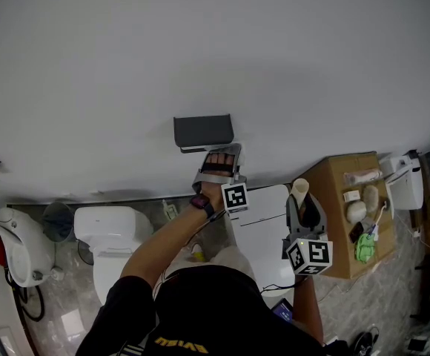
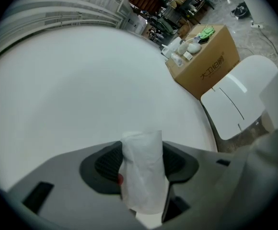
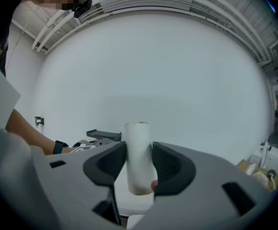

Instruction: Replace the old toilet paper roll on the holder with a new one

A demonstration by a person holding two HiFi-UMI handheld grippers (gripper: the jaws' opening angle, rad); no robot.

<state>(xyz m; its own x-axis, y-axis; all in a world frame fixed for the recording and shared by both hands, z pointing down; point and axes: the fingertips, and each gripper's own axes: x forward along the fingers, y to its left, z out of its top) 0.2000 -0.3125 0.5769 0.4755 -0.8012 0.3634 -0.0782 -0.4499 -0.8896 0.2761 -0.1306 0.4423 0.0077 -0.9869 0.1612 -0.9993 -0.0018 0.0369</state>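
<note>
Head view first: the dark grey wall-mounted paper holder sits on the plain white wall. The left gripper is right under it, very close. I can't make out what's in its jaws from up here. Further right and nearer, the right gripper has a cream cardboard tube sticking up out of it. Right of that is a brown cardboard box with small white bits and something green lying on top.

Left gripper view: the jaws are squeezed partway in on a crumpled white toilet paper roll, bottom end cut off by the frame. The box has black Chinese lettering on its side, too small for me to read.

Right gripper view: the jaws are narrow, pads pressing both sides of the tube. The holder peeks out far off at the left.
</note>
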